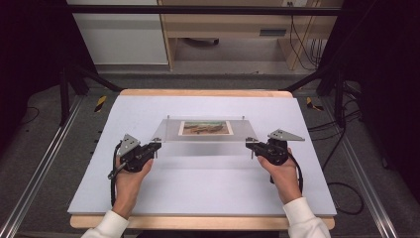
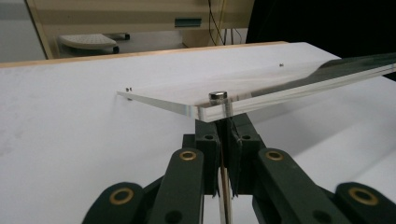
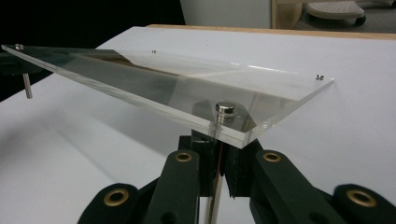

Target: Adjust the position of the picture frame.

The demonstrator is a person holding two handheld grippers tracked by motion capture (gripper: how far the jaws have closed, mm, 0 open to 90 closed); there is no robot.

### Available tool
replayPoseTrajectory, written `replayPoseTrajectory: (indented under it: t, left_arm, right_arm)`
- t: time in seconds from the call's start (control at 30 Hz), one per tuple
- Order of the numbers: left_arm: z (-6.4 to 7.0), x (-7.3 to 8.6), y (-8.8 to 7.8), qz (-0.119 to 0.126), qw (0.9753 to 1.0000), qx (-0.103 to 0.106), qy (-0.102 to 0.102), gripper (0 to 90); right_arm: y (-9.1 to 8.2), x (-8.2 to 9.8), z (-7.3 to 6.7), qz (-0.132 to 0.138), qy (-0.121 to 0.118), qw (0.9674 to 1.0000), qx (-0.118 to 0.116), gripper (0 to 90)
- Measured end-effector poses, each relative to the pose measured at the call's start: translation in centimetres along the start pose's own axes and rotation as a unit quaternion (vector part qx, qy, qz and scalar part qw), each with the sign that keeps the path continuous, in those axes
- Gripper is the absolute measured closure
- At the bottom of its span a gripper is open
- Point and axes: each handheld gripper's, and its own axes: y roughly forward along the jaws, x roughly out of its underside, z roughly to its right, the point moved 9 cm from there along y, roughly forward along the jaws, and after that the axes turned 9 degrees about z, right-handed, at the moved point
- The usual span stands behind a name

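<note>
One acrylic frame – two grippers: left gripper, right gripper each pinching corner post.

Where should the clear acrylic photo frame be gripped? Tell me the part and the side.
Grip the acrylic photo frame by its thin metal corner legs, coming in level from its two short ends. The plate is wide, flat and slick, so the jaws would not span it, while a leg hangs below each near corner. The left gripper and right gripper are both shut on one.
</note>
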Motion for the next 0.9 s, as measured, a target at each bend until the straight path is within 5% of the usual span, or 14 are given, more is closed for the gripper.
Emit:
replayPoseTrajectory:
  t: [0.33,0.9]
  left_arm:
    - [0.2,2.1,-0.4,-0.043,0.9990,-0.001,0.011,83.9]
    - [-0.2,4.0,-0.2,-0.068,0.9976,-0.008,0.009,84.4]
  right_arm:
    - [-0.3,2.4,-0.1,-0.036,-0.004,0.9993,-0.001,84.6]
    - [-0.3,4.7,-0.3,-0.069,-0.017,0.9975,0.003,84.6]
